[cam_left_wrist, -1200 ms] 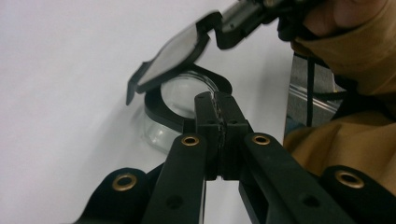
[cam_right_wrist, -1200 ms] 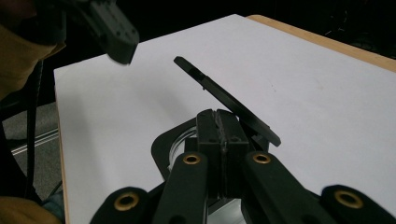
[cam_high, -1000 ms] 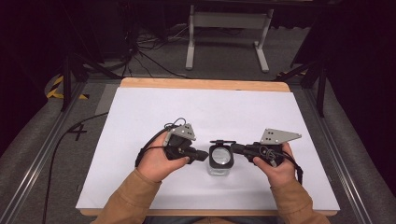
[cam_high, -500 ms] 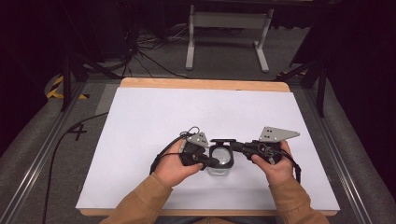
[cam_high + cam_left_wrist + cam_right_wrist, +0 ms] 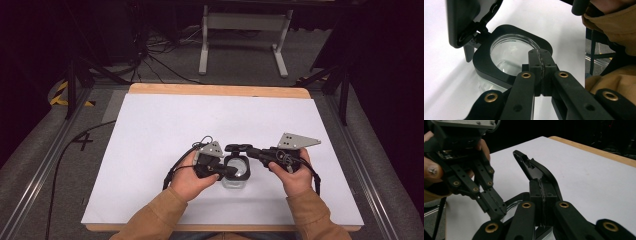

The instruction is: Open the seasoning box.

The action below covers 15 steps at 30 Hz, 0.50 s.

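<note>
Clear square jar with a black collar and hinged black lid [image 5: 236, 169] stands on the white table [image 5: 165, 125], near its front edge, centred, between both grippers. Left gripper [image 5: 231, 171] pinches the collar; right gripper [image 5: 250, 151] holds the lid. Left gripper view: lid raised, jar [image 5: 510, 56] apparently empty; jaws closed on the collar's near edge. Right gripper view: jaws clamp the upright lid [image 5: 534, 171]. Opening seems done; anything further is unclear.

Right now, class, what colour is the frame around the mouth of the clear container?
Black. The frame shows best in the left gripper view.
</note>
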Tool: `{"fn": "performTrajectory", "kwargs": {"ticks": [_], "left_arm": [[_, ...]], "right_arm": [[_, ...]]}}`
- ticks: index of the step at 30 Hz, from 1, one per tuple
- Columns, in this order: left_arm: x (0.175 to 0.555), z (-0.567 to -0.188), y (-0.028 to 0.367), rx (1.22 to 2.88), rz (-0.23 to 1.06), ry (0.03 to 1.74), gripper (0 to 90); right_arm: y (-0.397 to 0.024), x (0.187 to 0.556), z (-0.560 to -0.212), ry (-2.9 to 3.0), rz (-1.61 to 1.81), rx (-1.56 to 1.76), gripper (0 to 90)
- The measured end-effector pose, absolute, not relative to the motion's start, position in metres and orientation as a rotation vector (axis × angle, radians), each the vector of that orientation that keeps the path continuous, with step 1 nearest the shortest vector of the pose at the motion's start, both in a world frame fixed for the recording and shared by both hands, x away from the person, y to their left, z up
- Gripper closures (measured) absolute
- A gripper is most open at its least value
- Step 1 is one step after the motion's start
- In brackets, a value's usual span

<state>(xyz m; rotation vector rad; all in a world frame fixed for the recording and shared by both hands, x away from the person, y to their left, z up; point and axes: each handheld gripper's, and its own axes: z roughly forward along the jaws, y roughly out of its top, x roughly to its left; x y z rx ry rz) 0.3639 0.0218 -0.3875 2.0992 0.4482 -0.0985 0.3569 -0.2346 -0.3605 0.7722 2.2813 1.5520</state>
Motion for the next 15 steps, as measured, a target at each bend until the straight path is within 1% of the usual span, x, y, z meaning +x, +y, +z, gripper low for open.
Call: {"fn": "performTrajectory", "kwargs": {"ticks": [7, 15], "left_arm": [[0.363, -0.388, 0.025, 2.098, -0.097, 0.458, 89.6], [0.362, -0.391, 0.026, 2.060, -0.098, 0.486, 89.6]], "right_arm": [[-0.236, 0.365, -0.362, 2.237, 1.536, 0.770, 90.0], [-0.234, 0.376, -0.366, 2.208, 1.537, 0.788, 90.0]]}}
